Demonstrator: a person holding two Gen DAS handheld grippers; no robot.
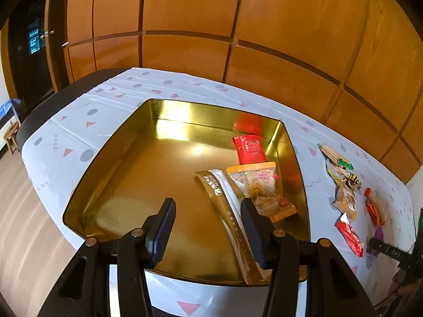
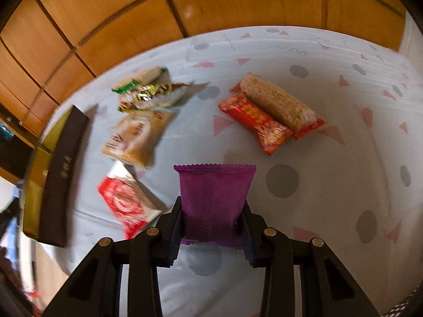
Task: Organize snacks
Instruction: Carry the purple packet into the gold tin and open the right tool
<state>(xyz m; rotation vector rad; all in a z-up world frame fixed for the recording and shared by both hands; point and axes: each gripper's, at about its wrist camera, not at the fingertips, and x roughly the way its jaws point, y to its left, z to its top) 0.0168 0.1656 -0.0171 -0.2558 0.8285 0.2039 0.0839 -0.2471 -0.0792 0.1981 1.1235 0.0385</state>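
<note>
The right wrist view is smeared along its left side, so the print on the red packet point(image 2: 124, 203) and the tan packet point(image 2: 136, 137) cannot be read. The dark box wall point(image 2: 62, 177) there is blurred too, and its lettering is illegible. The lower end of the purple packet point(image 2: 215, 198) is covered by the right tongs point(image 2: 211, 233). In the left wrist view, the long gold sachet point(image 1: 232, 219) passes behind one finger point(image 1: 255, 233) of the left tongs point(image 1: 208, 231). The purple packet point(image 1: 378, 233) shows only as a sliver beside a dark bar at the right edge. Small packets point(image 1: 346, 198) on the desk point(image 1: 66, 121) are too small to identify.
</note>
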